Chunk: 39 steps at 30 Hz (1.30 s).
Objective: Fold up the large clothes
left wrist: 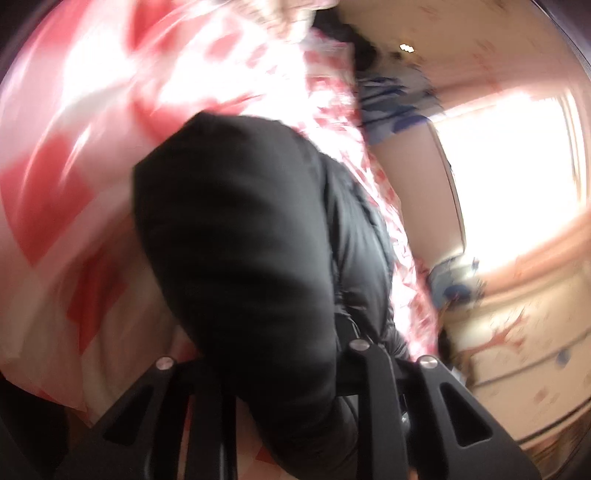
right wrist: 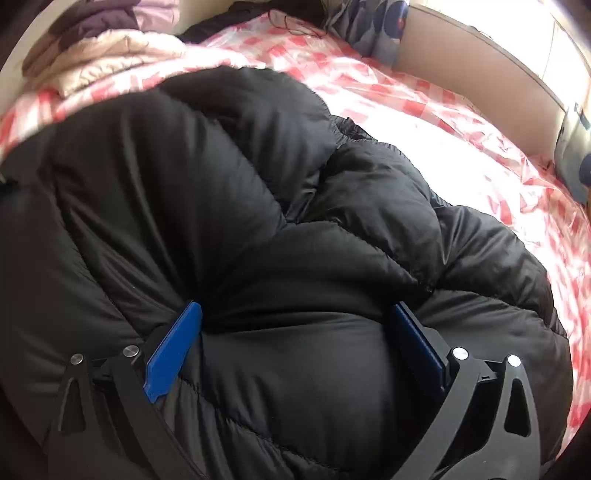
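Observation:
A black puffer jacket (right wrist: 229,192) lies bunched on a bed with a red-and-white checked cover (right wrist: 424,110). My right gripper (right wrist: 295,308) points down into the jacket. Its blue pads (right wrist: 173,350) stand wide apart, with a puffy fold bulging between them and dented at the left pad. In the blurred left wrist view, a lifted part of the black jacket (left wrist: 240,221) runs back between the arms of my left gripper (left wrist: 284,332). It hides the fingertips, and the arms stand close together on the cloth.
A beige quilt (right wrist: 110,62) is heaped at the bed's far left. A blue-patterned pillow (right wrist: 373,22) leans on the pale headboard (right wrist: 480,70). A bright window (left wrist: 509,162) and a printed wall (left wrist: 524,332) lie to the right of the left gripper.

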Available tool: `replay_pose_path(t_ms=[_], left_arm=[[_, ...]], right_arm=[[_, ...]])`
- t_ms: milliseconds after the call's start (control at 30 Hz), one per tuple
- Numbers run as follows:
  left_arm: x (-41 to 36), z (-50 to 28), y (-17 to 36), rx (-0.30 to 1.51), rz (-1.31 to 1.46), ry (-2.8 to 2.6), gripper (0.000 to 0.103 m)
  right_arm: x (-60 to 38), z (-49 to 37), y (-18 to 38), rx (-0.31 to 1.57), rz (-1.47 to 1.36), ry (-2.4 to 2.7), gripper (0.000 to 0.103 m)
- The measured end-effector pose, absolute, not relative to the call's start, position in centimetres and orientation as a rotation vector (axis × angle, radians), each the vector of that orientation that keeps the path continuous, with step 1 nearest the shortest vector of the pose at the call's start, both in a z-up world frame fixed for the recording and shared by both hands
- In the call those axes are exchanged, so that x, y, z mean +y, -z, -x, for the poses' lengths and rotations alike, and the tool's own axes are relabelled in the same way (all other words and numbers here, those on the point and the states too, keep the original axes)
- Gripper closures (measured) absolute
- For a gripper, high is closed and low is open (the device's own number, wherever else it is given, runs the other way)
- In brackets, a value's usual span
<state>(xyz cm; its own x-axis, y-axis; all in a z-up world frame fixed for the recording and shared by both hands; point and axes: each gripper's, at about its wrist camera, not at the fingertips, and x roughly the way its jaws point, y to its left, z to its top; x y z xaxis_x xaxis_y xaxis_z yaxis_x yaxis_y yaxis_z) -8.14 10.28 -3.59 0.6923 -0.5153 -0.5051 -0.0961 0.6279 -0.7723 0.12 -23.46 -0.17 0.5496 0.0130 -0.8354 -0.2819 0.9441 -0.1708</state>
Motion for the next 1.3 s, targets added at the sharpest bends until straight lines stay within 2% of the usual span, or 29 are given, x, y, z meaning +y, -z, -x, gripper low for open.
replay_pose_path(t_ms=[167,267,300,400,467,600,667,800,967,1133,1267,1300], left_arm=[[8.1,8.5,0.2,0.738,0.665,0.271,0.084],[6.0,8.4,-1.4,0.728,0.594,0.295,0.084],[4.7,8.5,-2.2,0.713,0.554,0.303,0.084],[0.9,9.2,-5.1,0.650,0.406,0.347,0.086],[-2.0,9.6,-7.1,0.614,0.300,0.389,0.086],[-9.7,10.6,-9.3,0.566,0.040,0.481,0.086],[-14.1,11.2,-9.2,0.553,-0.091,0.533,0.086],[-23.8,13.2,-6.5,0.568,-0.355,0.667,0.086],[-32.4,14.6,-0.5,0.635,-0.569,0.808,0.085],[-34.9,15.9,1.6,0.624,-0.703,0.818,0.080],[-33.6,17.1,1.0,0.636,-0.763,0.826,0.066],[-32.7,17.5,0.5,0.649,-0.763,0.844,0.066]], right_arm=[[-23.5,1.4,-3.6,0.860,0.227,-0.200,0.006],[-21.6,0.3,0.2,0.965,0.301,-0.209,0.006],[-21.2,0.0,0.6,0.947,0.322,-0.204,0.006],[-22.2,-1.5,-0.2,1.000,0.255,-0.238,0.006],[-24.4,-1.5,-2.1,0.990,0.135,-0.281,0.006],[-34.5,-0.8,-6.0,0.910,-0.410,-0.470,0.006],[-40.3,-0.4,-6.9,0.857,-0.646,-0.499,0.006],[-49.0,0.5,-9.0,0.746,-0.826,-0.491,0.006],[-55.8,1.7,-13.9,0.652,-0.736,-0.335,0.006],[-54.9,-1.4,-17.0,0.773,-0.442,-0.265,0.006],[-51.7,-3.2,-12.4,0.941,-0.237,-0.147,0.006],[-51.2,-2.8,-10.5,0.965,-0.230,-0.129,0.006]])
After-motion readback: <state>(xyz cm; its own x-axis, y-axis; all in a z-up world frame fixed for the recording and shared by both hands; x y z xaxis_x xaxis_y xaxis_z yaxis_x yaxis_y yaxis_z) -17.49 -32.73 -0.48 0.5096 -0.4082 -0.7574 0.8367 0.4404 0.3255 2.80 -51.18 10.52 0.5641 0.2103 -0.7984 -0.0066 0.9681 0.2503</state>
